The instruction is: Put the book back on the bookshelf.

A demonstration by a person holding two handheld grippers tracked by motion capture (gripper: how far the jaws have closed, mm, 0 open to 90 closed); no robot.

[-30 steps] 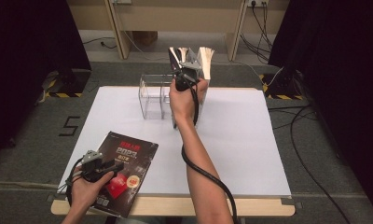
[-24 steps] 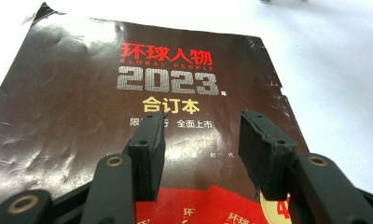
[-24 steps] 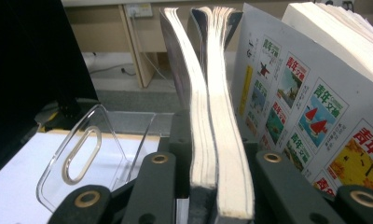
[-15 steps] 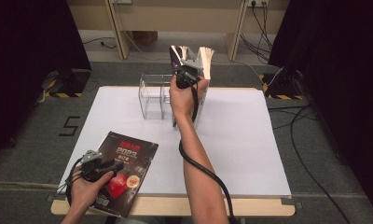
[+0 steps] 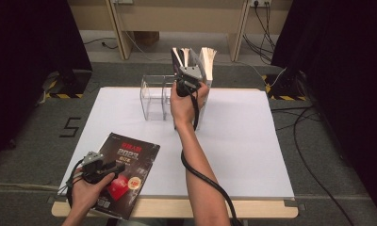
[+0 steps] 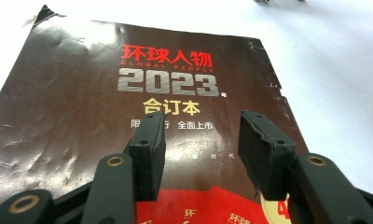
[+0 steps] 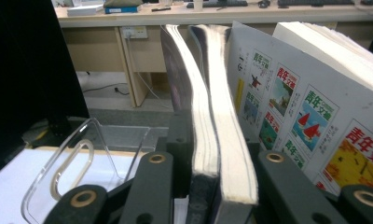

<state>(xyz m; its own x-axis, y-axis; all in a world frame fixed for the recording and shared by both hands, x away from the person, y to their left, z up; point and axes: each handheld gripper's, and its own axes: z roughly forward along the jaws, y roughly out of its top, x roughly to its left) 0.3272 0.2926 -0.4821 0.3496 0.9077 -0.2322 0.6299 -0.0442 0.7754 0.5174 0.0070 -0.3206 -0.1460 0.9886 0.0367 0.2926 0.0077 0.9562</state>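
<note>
A dark "2023" magazine (image 5: 127, 148) (image 6: 105, 107) lies flat at the table's front left. My left gripper (image 5: 122, 165) (image 6: 205, 149) hovers just over its cover, open, with nothing between the jaws. At the back, two thin magazines (image 5: 179, 55) (image 7: 208, 102) stand upright beside a thick book (image 5: 208, 61) (image 7: 296, 107) with a colourful cover. My right gripper (image 5: 188, 65) (image 7: 216, 144) has the two magazines between its jaws. Those jaws have just been opening, and the pads still lie against both sides of the pair.
A clear acrylic rack (image 5: 153, 96) (image 7: 77, 154) stands left of the upright books. The white table top (image 5: 252, 141) stretches to the right. Black curtains flank the table, and cables (image 5: 314, 141) lie on the floor at the right.
The upright magazines have shifted slightly with the right hand and stand closer together. The left gripper and the dark magazine have stayed put.
</note>
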